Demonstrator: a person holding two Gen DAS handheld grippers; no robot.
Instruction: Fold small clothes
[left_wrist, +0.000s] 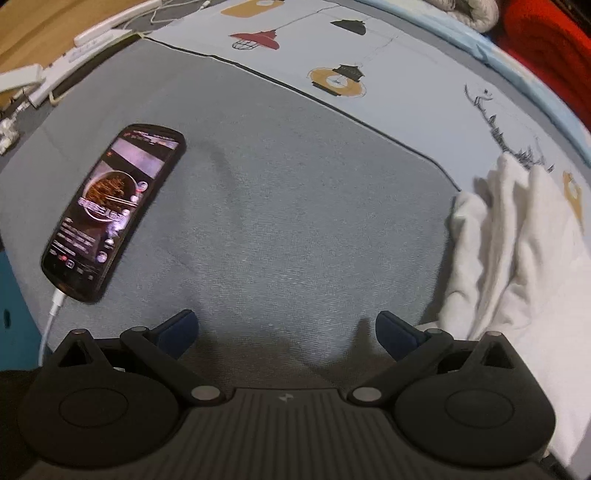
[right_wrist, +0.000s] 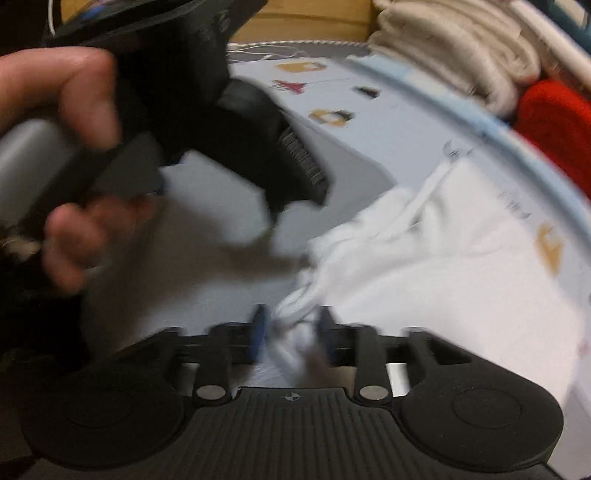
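The white cloth (right_wrist: 424, 266) was seen lying in a soft heap on the pale printed sheet (left_wrist: 388, 85), next to the grey mat (left_wrist: 277, 192). It was bunched and wrinkled, and no neat fold could be seen in it. So the folding was judged to be barely started, with nearly all of it left to do.

A bunched end of the cloth was seen between the blue pads (right_wrist: 258, 332) of the right gripper (right_wrist: 291, 332). A gap was seen between the pads, but the picture was blurred, so it could not be told for sure whether the cloth was pinched or just let go. The left gripper (left_wrist: 286, 332) was held wide open over the bare grey mat, with nothing between its fingers. It was kept apart from the cloth, which was seen off to one side of it.

A phone (left_wrist: 114, 210) with its screen lit was left on the mat, with a white cable plugged in.

Much was hard to make out. The right wrist view was smeared all over. A hand (right_wrist: 62, 155) and the other black tool filled one side of it and hid part of the mat. The cloth was cut off at the edge of the left wrist view, so its full shape was not shown. What kind of clothing it was could not be told.
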